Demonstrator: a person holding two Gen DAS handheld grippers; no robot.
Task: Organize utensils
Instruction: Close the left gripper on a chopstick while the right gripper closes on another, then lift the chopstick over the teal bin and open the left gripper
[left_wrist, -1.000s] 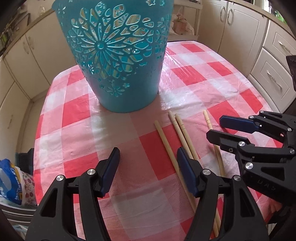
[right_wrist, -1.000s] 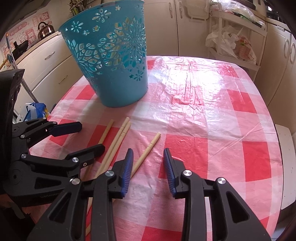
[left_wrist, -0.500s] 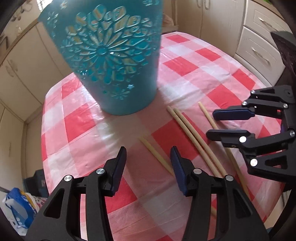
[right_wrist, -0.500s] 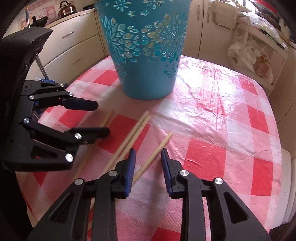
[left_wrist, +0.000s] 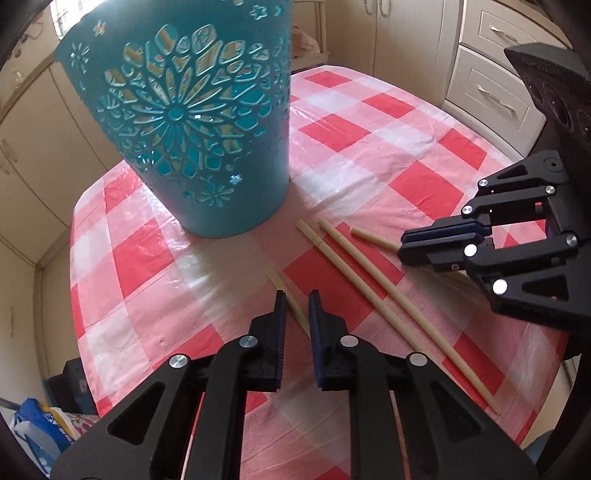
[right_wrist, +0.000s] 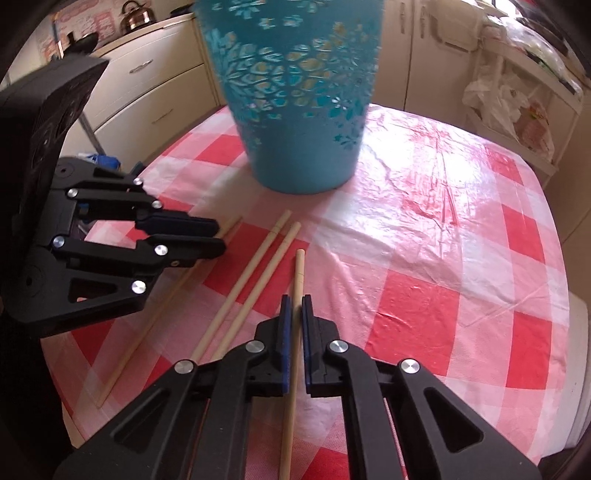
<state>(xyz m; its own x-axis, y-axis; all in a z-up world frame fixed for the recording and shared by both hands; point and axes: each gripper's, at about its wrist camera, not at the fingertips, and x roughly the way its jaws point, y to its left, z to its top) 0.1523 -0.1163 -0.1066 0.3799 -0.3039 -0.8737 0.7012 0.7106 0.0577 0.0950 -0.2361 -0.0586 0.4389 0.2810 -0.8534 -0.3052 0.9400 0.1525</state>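
Four pale wooden chopsticks and one teal basket (left_wrist: 207, 147) sit on the red-and-white checked table (left_wrist: 369, 122). Basket: upright, tapered, pierced flower pattern, toward the table's far left edge. Chopstick pair (left_wrist: 369, 269) lies flat, side by side, nearly touching, blunt ends near the basket's base. Left chopstick (left_wrist: 291, 306) sits between the left gripper's (left_wrist: 295, 295) pads, gap narrow. Right chopstick (right_wrist: 297, 277) is clamped between the right gripper's (right_wrist: 296, 299) pads, blunt end pointing toward the basket.
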